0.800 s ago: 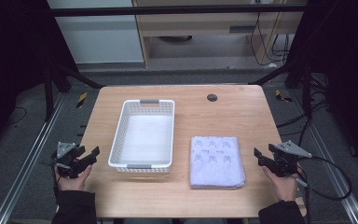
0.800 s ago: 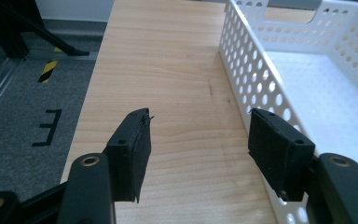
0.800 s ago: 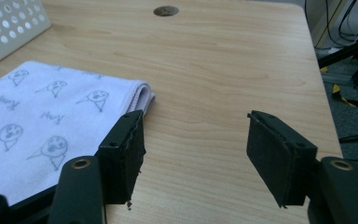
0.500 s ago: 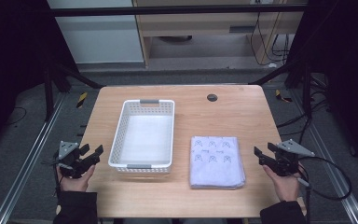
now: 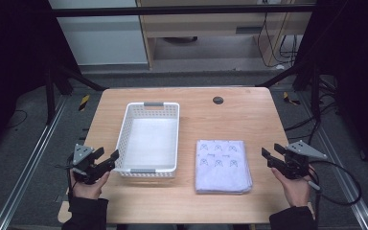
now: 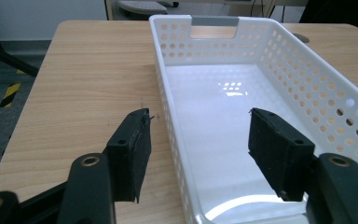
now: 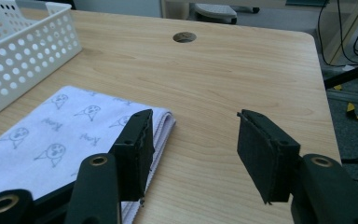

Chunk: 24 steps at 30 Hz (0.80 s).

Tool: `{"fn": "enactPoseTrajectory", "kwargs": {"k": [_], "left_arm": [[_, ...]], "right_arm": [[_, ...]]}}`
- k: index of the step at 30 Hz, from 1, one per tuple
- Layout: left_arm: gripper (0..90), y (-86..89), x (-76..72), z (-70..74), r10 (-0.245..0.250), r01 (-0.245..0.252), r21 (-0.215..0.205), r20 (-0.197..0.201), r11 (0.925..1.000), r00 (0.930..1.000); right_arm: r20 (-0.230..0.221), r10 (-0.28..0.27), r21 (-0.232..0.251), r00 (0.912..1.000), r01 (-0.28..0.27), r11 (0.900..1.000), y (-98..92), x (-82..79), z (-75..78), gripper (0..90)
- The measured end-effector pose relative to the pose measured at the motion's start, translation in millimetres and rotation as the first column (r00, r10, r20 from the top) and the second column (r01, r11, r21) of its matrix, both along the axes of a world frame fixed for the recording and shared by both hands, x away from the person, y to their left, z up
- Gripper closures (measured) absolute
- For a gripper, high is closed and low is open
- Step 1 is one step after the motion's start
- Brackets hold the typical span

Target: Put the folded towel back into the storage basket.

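We judge nothing begun: the folded cloth (image 5: 222,166) lies on the worktop (image 5: 249,120) beside the empty basket (image 5: 148,137), our left gripper (image 5: 106,160) and right gripper (image 5: 270,157) both gaping, empty.

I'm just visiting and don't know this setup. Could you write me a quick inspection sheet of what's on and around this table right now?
Surface: wooden table, with a round hole near the far edge.
Job's things: empty white perforated basket; folded, printed pale cloth lying flat beside it, apart from it.
Clutter: nothing seen.
Grippers: left tool open, its jaws either side of the basket's near corner, not gripping; right tool open, near the cloth's edge, holding nothing.
Cables: one trails from the right tool; more hang behind the table.
Surroundings: dark frame, floor rails, cabinet behind.
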<state>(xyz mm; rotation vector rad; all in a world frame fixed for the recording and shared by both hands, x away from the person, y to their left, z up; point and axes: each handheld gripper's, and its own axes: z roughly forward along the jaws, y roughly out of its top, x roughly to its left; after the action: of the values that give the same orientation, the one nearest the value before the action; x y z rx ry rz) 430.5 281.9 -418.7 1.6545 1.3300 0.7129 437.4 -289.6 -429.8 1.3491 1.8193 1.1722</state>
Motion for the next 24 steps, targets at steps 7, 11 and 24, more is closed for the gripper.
{"fn": "enactPoseTrajectory", "kwargs": {"k": [7, 11, 24], "left_arm": [[36.4, -22.5, -3.6, 4.2, -0.057, 0.057, 0.013, 0.0, 0.9983, 0.9984], [35.4, -31.2, -3.7, 6.3, -0.076, 0.076, 0.019, 0.0, 0.9969, 0.9971], [34.6, -79.1, 2.5, 28.5, -0.161, 0.16, 0.027, 0.038, 0.9867, 0.9862]], "right_arm": [[0.003, 0.011, 0.021, 0.9999, -0.011, 1.0, 4.2, 3.4, 7.4, 45.8], [0.002, 0.016, 0.022, 0.9999, -0.016, 1.0, 5.1, 5.7, 10.6, 45.8], [0.012, 0.049, 0.037, 0.9987, -0.05, 0.998, 13.4, 12.6, 28.7, 45.5]]}}
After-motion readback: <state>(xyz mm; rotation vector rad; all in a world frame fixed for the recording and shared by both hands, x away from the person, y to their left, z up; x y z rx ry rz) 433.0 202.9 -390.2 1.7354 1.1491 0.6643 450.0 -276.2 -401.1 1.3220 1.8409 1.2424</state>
